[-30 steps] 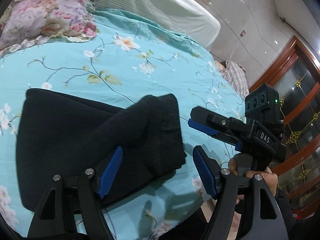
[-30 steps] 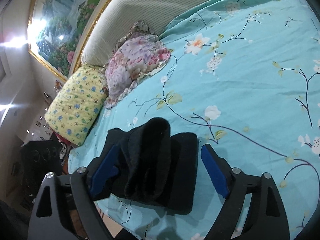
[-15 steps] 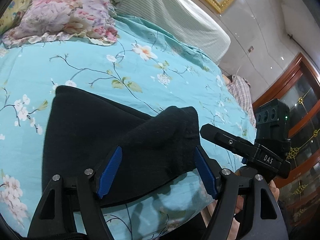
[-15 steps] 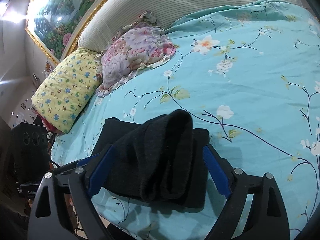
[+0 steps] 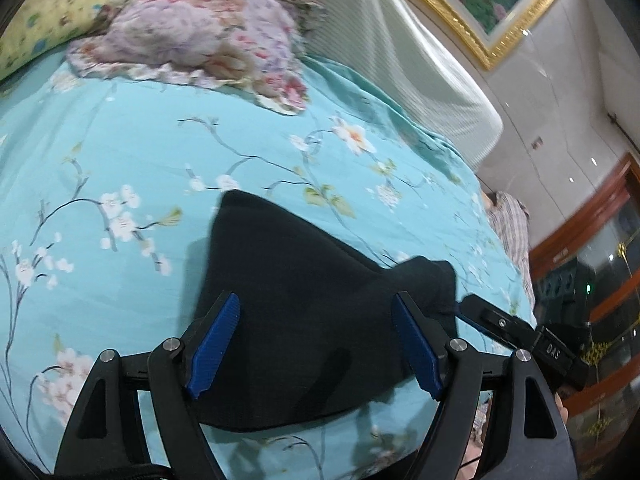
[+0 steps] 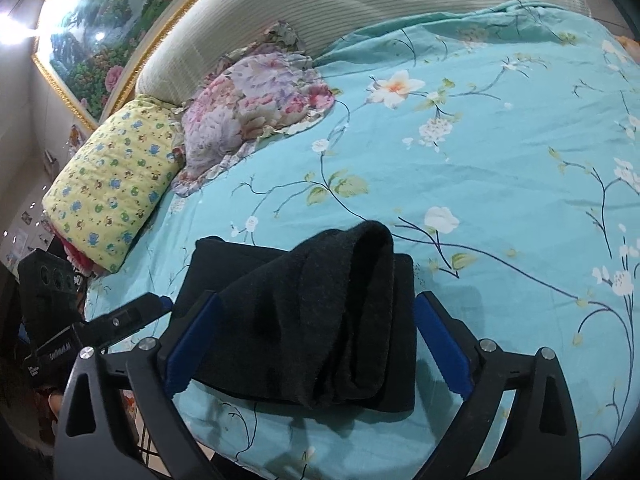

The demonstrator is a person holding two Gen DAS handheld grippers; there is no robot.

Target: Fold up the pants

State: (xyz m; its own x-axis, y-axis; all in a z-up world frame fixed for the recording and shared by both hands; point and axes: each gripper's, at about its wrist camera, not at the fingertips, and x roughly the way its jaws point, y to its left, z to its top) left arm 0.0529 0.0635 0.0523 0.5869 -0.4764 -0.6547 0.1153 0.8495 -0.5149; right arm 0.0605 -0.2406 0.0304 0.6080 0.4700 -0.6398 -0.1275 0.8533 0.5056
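Left gripper [image 5: 316,344]: jaws opening, pads clear of cloth.
Right gripper [image 6: 316,344]: jaws opening, nothing gripped; likely letting the fold settle.
Black pants [image 6: 316,320]: folded bundle, near bed edge.
Floral bedsheet [image 6: 500,184]: work surface.
Pillows [image 6: 256,108]: far left.

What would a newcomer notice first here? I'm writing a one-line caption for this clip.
The black pants, folded into a bundle with a rumpled top layer, lie near the front edge of the turquoise floral bedspread. Behind them, a pink floral pillow and a yellow pillow lie against the headboard.
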